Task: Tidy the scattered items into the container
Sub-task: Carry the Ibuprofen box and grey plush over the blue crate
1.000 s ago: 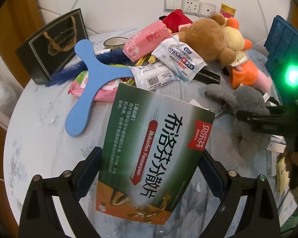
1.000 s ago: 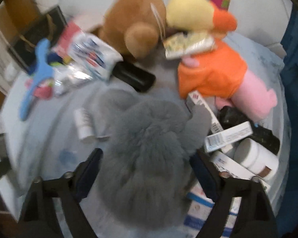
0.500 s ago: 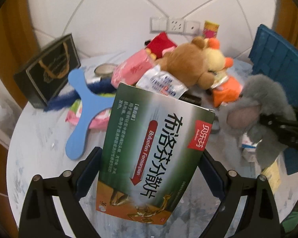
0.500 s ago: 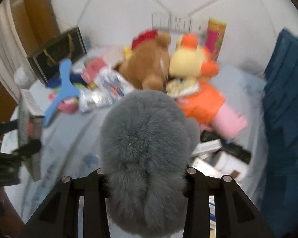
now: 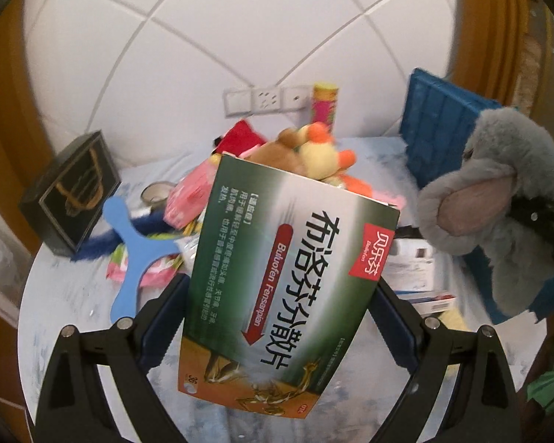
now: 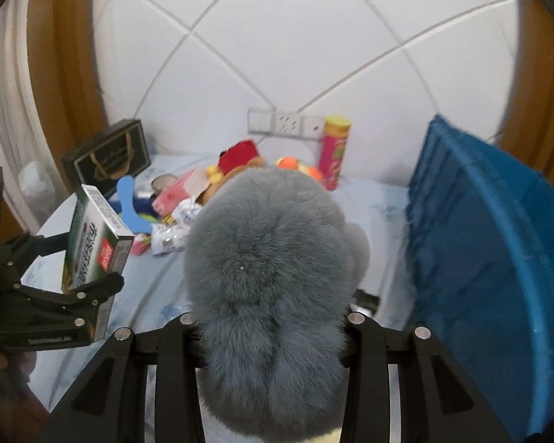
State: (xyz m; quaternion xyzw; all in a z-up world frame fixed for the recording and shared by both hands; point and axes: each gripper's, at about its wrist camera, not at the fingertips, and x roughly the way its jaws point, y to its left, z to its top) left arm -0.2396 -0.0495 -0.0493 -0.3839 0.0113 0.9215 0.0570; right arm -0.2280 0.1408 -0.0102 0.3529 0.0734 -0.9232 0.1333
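My left gripper [image 5: 277, 295] is shut on a green medicine box [image 5: 284, 280] and holds it up above the table; the box also shows in the right wrist view [image 6: 92, 251]. My right gripper [image 6: 269, 325] is shut on a grey plush toy [image 6: 273, 273], lifted clear of the table; the toy also shows at the right of the left wrist view [image 5: 498, 199]. The blue container [image 6: 498, 258] stands at the right, beside the plush. Its inside is hidden.
A pile of items lies at the back of the round table [image 5: 74, 288]: a brown and yellow plush [image 5: 314, 151], a blue boomerang [image 5: 129, 254], pink packets [image 5: 184, 195], a black gift bag [image 5: 70, 188], a tall pink can [image 6: 334, 151]. Small boxes [image 5: 413, 258] lie near the container.
Both grippers have risen well above the table. The right gripper closed on the grey plush and lifted it off the table, towards the blue container. The left still holds the green box.
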